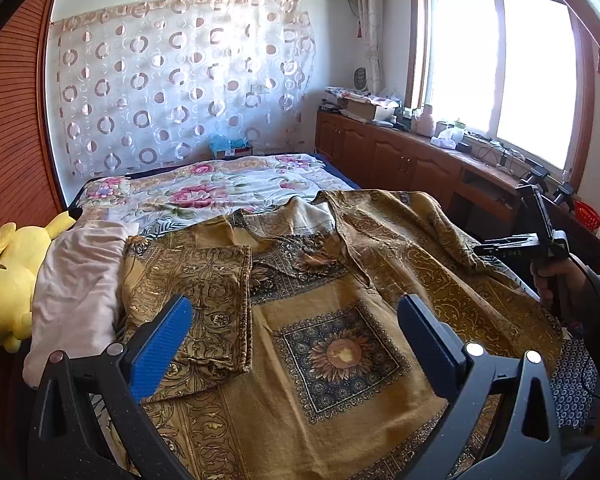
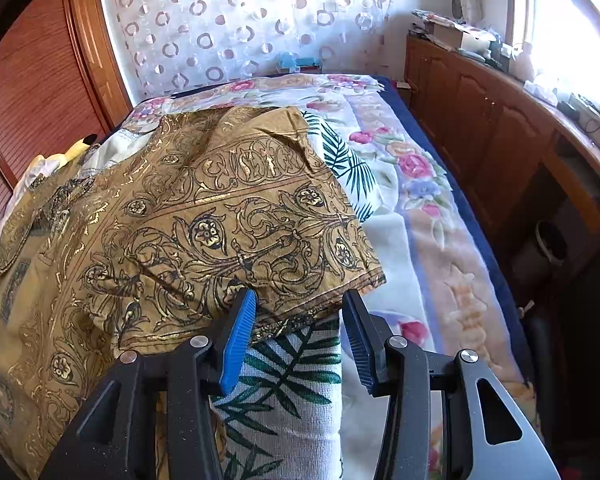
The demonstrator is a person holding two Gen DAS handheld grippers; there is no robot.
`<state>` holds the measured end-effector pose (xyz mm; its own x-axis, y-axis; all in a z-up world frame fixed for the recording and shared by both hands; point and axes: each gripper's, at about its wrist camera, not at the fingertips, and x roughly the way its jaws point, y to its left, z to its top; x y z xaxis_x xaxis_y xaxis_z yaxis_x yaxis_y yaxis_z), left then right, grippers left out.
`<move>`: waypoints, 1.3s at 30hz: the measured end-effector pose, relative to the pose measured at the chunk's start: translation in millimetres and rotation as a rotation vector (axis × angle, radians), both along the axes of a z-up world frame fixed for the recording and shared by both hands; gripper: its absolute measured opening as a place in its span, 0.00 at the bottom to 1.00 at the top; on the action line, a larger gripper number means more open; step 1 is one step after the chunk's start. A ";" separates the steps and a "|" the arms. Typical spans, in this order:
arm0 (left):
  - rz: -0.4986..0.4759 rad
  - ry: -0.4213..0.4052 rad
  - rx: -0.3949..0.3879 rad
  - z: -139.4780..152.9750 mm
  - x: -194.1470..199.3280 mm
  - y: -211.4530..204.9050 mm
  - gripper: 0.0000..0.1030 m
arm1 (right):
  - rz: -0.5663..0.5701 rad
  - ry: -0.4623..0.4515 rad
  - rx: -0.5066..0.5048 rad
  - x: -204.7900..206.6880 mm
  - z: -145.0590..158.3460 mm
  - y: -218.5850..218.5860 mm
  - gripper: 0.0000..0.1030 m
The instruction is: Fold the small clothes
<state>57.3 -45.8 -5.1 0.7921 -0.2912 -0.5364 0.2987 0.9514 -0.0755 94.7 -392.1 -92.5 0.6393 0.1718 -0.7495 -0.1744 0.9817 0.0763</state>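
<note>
Mustard paisley garment (image 1: 340,300), matte cotton, one sleeve (image 1: 208,304) folded.

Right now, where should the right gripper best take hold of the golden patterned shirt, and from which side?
Probably the sleeve hem, from the near side. That edge of the golden patterned shirt lies flat and free over the leaf-print cloth, right ahead of the open right gripper, so one finger could slide beneath.

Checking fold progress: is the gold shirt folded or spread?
Partly folded: gold shirt lies spread on the bed, one sleeve folded over its front.
</note>
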 end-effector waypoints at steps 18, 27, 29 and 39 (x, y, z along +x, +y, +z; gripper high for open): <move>0.005 0.003 -0.006 -1.8 -1.4 0.3 1.00 | 0.008 -0.051 -0.128 -9.5 0.2 13.7 0.11; 0.018 0.001 -0.012 -2.5 -1.4 3.3 1.00 | 0.043 -0.140 -0.145 -21.9 20.2 24.4 0.06; 0.023 0.001 -0.016 -2.3 -1.4 4.4 1.00 | 0.055 -0.174 -0.134 -25.2 33.1 27.9 0.06; 0.035 -0.005 -0.030 -2.1 -2.9 9.3 1.00 | 0.228 -0.321 -0.150 -42.6 87.3 102.7 0.06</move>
<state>54.4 -36.5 -7.2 0.8049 -0.2793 -0.5236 0.2658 0.9585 -0.1026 52.1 -289.5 -5.2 0.8030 0.2399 -0.5456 -0.3800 0.9113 -0.1585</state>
